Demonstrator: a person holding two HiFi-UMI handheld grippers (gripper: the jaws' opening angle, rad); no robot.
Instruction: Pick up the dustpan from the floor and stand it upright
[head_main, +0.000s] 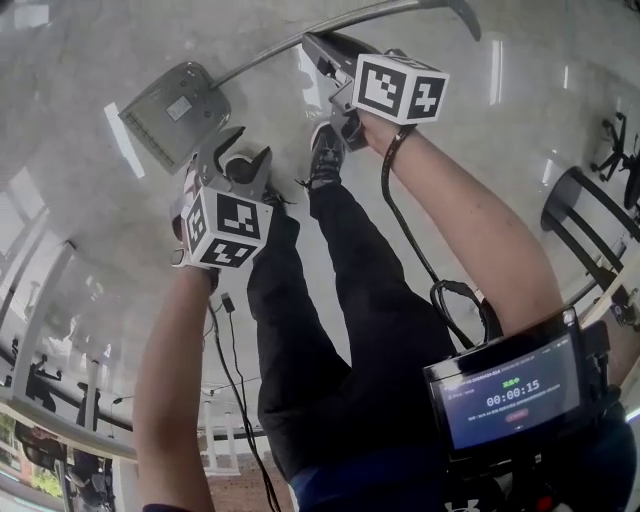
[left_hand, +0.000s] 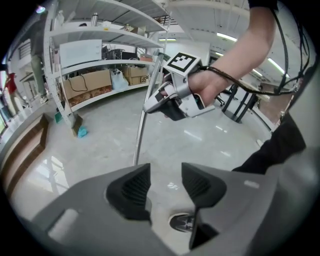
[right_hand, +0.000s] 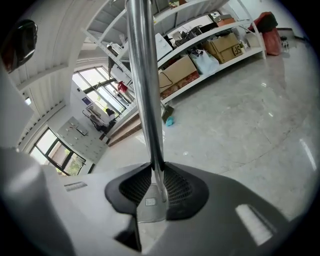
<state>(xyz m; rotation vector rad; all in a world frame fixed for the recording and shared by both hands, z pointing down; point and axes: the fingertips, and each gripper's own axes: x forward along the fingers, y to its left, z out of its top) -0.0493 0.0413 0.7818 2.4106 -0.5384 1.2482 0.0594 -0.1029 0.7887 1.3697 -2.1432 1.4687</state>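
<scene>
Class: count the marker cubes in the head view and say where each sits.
2. Left cube: on the left gripper, lower left. Right cube: on the right gripper, upper middle, which clamps the dustpan handle. None appears hidden.

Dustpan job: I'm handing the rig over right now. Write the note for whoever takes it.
Right gripper: shut on the metal handle, partway along it.
Left gripper: open, nothing between the jaws, close to the pan in the head view.
Handle slants and is not upright. Whether the pan touches the floor cannot be told.
Done: handle grasped.
Left: bring the handle vertical, probably steadying it with the left gripper, stand the pan on the floor, then release.
</scene>
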